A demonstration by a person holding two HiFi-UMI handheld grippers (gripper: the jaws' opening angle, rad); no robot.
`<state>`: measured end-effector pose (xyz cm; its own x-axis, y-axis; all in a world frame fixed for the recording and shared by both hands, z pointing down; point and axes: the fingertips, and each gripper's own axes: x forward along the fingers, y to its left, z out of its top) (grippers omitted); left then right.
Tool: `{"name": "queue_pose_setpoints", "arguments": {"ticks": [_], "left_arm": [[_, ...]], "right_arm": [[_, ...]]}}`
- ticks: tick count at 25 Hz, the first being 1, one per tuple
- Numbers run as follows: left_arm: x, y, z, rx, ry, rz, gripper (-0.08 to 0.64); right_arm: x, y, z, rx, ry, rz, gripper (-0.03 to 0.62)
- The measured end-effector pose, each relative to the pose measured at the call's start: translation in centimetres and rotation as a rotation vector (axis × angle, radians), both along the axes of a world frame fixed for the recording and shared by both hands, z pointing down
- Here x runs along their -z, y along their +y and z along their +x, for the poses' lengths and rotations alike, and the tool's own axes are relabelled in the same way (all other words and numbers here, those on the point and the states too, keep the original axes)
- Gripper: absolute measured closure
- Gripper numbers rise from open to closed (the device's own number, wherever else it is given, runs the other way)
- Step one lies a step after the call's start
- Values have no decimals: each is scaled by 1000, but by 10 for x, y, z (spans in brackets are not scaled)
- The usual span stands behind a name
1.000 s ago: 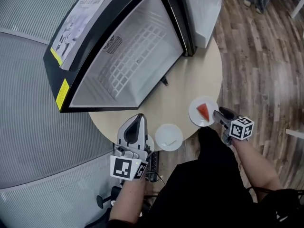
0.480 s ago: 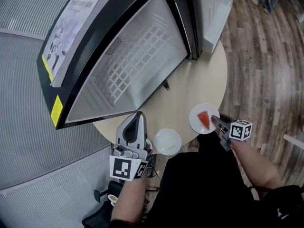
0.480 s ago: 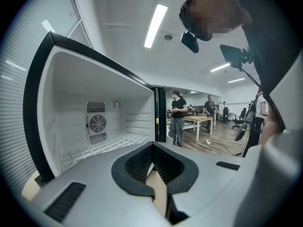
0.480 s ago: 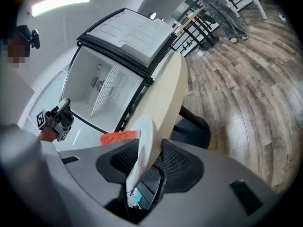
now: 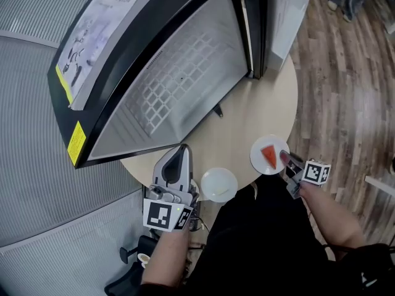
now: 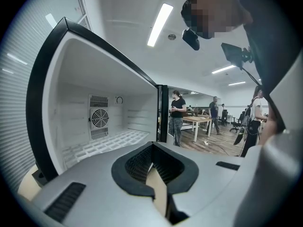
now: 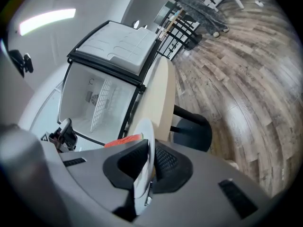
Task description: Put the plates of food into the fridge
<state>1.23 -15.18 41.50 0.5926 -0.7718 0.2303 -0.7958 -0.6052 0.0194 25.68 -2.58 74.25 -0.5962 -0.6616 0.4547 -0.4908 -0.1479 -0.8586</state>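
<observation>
Head view looks down on a round table [image 5: 247,119] with a small fridge [image 5: 111,73] lying across its far left part. The fridge door [image 5: 287,14] is swung wide open at the far edge, and the white wire shelf [image 5: 170,85] inside is bare.

A white plate [image 5: 260,147] sits at the table's near right edge and carries a red slice [image 5: 269,156], possibly watermelon. The right gripper [image 5: 285,159] reaches in from over the floor. Its jaws have just been closing, and the right gripper view shows both pads pressed on the plate's rim, which stands edge-on between them.

A second white plate [image 5: 219,184] sits at the near edge, between the two grippers, well apart from the first. Something pale lies on it, too small to make out.

The left gripper [image 5: 182,148] is at the near left edge, just beside that plate, pointing toward the open fridge. Its jaws meet at the tips and hold nothing.
</observation>
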Motion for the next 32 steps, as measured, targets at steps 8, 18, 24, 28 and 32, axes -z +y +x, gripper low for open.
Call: {"name": "queue_pose_setpoints", "arguments": {"ticks": [8, 18, 24, 28, 32], "left_arm": [[13, 2, 0, -57, 2, 28, 558], [30, 8, -20, -48, 27, 69, 558], [43, 9, -24, -31, 71, 90, 558], [53, 8, -24, -25, 93, 111, 558], [65, 7, -25, -11, 111, 136, 558]], "right_arm": [[11, 10, 3, -122, -35, -42, 566], [81, -30, -27, -203, -317, 204, 566], [107, -52, -21, -237, -279, 223, 565], [132, -72, -18, -231, -258, 259, 565], [157, -91, -17, -228, -263, 290, 565]]}}
